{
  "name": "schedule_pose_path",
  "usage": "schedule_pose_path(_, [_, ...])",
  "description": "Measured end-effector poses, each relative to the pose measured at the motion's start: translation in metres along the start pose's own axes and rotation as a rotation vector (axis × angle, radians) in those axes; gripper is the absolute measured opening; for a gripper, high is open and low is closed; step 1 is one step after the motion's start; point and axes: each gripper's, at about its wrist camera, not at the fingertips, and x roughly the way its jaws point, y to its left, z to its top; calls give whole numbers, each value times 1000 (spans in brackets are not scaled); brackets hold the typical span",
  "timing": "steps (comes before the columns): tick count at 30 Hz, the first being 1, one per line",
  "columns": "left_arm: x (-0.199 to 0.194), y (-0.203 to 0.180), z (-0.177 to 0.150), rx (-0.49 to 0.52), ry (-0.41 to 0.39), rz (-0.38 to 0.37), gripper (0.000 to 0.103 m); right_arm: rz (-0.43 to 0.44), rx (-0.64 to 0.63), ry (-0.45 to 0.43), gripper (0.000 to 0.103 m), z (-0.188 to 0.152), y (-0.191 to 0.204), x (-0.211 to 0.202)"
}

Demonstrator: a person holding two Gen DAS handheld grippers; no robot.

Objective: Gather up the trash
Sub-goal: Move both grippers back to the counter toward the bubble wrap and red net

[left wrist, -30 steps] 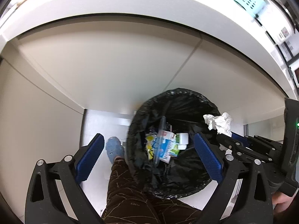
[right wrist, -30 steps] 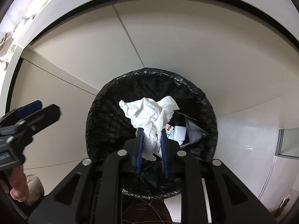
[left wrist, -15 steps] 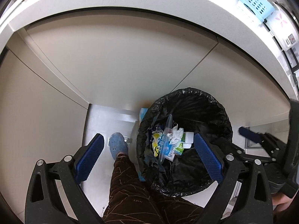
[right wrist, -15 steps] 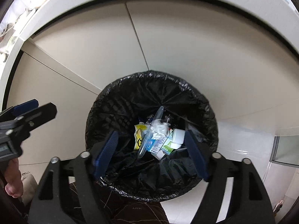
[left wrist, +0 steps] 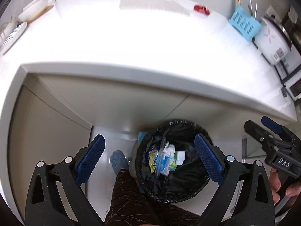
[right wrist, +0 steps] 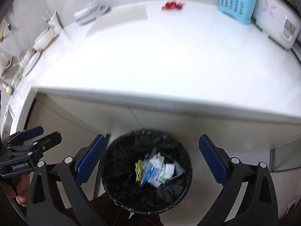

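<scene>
A bin with a black liner (left wrist: 175, 186) (right wrist: 129, 195) stands on the floor below the white counter (left wrist: 131, 43) (right wrist: 169, 60). Inside lie the crumpled white tissue (right wrist: 157, 159) (left wrist: 169, 148), cartons and wrappers. A red wrapper (left wrist: 201, 9) (right wrist: 172, 5) lies at the counter's far side. My left gripper (left wrist: 149, 160) is open and empty above the bin's left rim. My right gripper (right wrist: 151, 160) is open and empty over the bin. Each gripper shows at the edge of the other's view.
A blue perforated basket (left wrist: 244, 23) (right wrist: 236, 4) and a white rice cooker (left wrist: 272, 41) (right wrist: 276, 20) stand at the counter's right. Dishes and a rack (right wrist: 33, 54) sit at its left. The person's leg and blue shoe (left wrist: 118, 160) are beside the bin.
My right gripper opened and dropped the white tissue into the bin. Both grippers have since risen and tilted up, so the countertop has come into view.
</scene>
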Motion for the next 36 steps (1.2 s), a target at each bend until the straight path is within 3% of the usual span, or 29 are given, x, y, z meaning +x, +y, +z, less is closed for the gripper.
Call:
schedule_pose_path(6, [-18,8,49,0,-41,-17,94,13,15,-80,95,51,-8,-20])
schedule_pose_path(19, [-2,32,181,16,-39,-2,93,-69,78,-123,95,161,-25,-12])
schedule_pose_path(29, [49,50,291,-12,9,-1,93,-126,147,-84,95,252,-37,48])
schedule_pose_path(36, [101,43,343,25,77,39,93,-139,168,-6,92,313,-34,109])
